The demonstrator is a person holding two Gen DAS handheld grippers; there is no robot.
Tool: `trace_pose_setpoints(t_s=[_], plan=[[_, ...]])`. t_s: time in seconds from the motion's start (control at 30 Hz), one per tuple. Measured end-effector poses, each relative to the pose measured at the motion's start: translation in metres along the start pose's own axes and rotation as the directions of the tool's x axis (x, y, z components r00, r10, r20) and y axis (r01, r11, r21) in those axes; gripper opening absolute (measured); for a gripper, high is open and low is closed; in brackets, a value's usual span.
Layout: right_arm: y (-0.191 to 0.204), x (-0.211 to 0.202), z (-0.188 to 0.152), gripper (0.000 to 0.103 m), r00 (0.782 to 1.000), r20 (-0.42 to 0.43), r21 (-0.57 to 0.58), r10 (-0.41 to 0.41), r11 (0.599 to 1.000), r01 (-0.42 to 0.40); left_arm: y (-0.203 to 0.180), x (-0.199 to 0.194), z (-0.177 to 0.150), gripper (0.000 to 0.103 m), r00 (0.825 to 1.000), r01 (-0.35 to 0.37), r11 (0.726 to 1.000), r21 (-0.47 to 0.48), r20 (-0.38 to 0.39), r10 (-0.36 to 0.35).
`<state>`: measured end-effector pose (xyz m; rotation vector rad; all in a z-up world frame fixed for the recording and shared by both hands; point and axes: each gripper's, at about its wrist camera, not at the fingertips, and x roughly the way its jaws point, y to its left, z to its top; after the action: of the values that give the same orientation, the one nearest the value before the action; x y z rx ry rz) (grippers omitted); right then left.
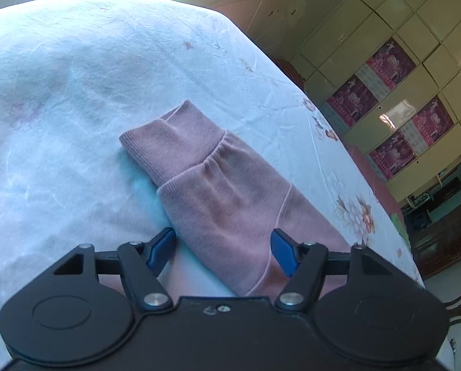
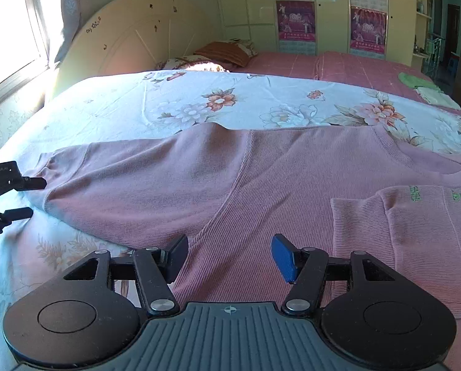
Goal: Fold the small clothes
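Pink ribbed knit, a small sweater [image 2: 246,179] lies spread flat on the bed's floral sheet [image 2: 199,105], filling the middle of the right wrist view. Its long sleeve [image 1: 218,191], ending in a gathered, tighter-ribbed cuff [image 1: 165,142], runs through the centre of the left wrist view. The left gripper [image 1: 222,250] stands open astride the sleeve, pads clear. The right gripper [image 2: 230,258] hangs open over the sweater's body.
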<state>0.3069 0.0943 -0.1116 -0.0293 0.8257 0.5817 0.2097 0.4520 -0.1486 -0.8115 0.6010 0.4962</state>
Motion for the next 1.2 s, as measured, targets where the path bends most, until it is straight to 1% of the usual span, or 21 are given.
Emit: trace_pose_setpoints(t_s=[0.03,0.1,0.13,0.17,0.2,0.23,0.27,0.33,0.37,0.43,0.47,0.53,0.6,0.67,0.77,0.83,0.93,0.97,1.1,1.13,1.2], plan=[[0.001,0.003,0.002,0.06,1.0,0.0,0.001,-0.005,1.0,0.005,-0.001,0.004,0.003,0.062,1.0,0.001,1.0,-0.001,0.009,-0.001],[0.002,0.007,0.004,0.06,1.0,0.001,-0.001,-0.014,1.0,0.014,-0.003,0.01,0.005,0.049,1.0,-0.006,1.0,0.0,0.028,0.006],[0.003,0.01,0.004,0.06,1.0,0.0,-0.003,-0.018,1.0,0.018,-0.002,0.012,0.005,0.037,0.999,-0.01,1.0,-0.006,0.033,0.01],[0.004,0.011,0.005,0.06,1.0,-0.001,-0.005,-0.023,1.0,0.023,0.0,0.013,0.006,0.023,0.999,-0.016,1.0,-0.012,0.041,0.017],[0.004,0.013,0.005,0.06,1.0,-0.002,-0.009,-0.027,1.0,0.027,0.002,0.014,0.006,0.015,0.999,-0.023,0.999,-0.023,0.04,0.024],[0.005,0.015,0.005,0.06,0.999,0.0,-0.011,-0.033,0.999,0.033,0.005,0.014,0.006,0.011,0.999,-0.017,0.999,-0.038,0.038,0.019],[0.005,0.015,0.006,0.06,0.999,0.004,-0.013,-0.038,0.999,0.038,0.007,0.012,0.006,0.01,0.999,-0.012,0.999,-0.048,0.046,0.014],[0.007,0.015,0.005,0.06,0.999,0.014,-0.025,-0.047,0.999,0.047,0.001,0.005,0.004,0.008,0.998,-0.006,1.0,-0.022,0.061,0.008],[0.009,0.018,0.004,0.06,0.998,0.008,-0.043,-0.06,0.997,0.06,-0.005,-0.002,0.004,0.008,0.997,0.01,1.0,-0.005,0.072,-0.01],[0.013,0.03,-0.003,0.06,0.995,-0.049,-0.087,-0.086,0.993,0.081,-0.019,-0.012,0.003,0.008,0.995,0.038,0.998,0.042,0.089,-0.042],[0.013,0.035,-0.008,0.059,0.994,-0.064,-0.101,-0.093,0.991,0.086,-0.028,-0.017,0.004,0.008,0.994,0.059,0.996,0.07,0.093,-0.065],[0.012,0.035,-0.011,0.06,0.994,-0.044,-0.123,-0.102,0.988,0.096,-0.05,-0.029,0.002,0.008,0.989,0.104,0.986,0.133,0.094,-0.117],[0.006,0.03,-0.008,0.06,0.996,-0.045,-0.088,-0.081,0.993,0.077,-0.075,-0.039,-0.003,0.008,0.982,0.155,0.969,0.195,0.081,-0.173],[-0.004,0.017,-0.005,0.06,0.998,-0.005,-0.022,-0.055,0.998,0.055,-0.105,-0.05,-0.013,0.008,0.971,0.202,0.943,0.265,0.07,-0.227],[-0.022,-0.007,-0.001,0.06,0.998,0.047,0.04,-0.053,0.998,0.051,-0.154,-0.057,-0.039,0.008,0.951,0.287,0.887,0.363,0.007,-0.31],[-0.04,-0.025,0.0,0.06,0.995,0.073,0.076,-0.067,0.995,0.062,-0.187,-0.058,-0.063,0.008,0.933,0.343,0.841,0.418,-0.045,-0.358],[-0.071,-0.052,-0.002,0.06,0.989,0.103,0.119,-0.11,0.988,0.098,-0.235,-0.055,-0.107,0.007,0.902,0.42,0.764,0.49,-0.131,-0.412],[-0.083,-0.06,-0.004,0.06,0.986,0.108,0.136,-0.128,0.984,0.113,-0.25,-0.052,-0.122,0.007,0.891,0.445,0.742,0.502,-0.161,-0.425],[-0.133,-0.09,-0.017,0.06,0.973,0.106,0.2,-0.204,0.963,0.18,-0.292,-0.037,-0.186,0.007,0.849,0.526,0.669,0.525,-0.272,-0.454],[-0.146,-0.096,-0.022,0.06,0.97,0.102,0.216,-0.222,0.956,0.196,-0.3,-0.033,-0.201,0.007,0.84,0.54,0.65,0.534,-0.299,-0.452],[-0.168,-0.108,-0.031,0.06,0.967,0.086,0.253,-0.24,0.944,0.212,-0.31,-0.023,-0.23,0.007,0.831,0.556,0.629,0.543,-0.35,-0.432]])
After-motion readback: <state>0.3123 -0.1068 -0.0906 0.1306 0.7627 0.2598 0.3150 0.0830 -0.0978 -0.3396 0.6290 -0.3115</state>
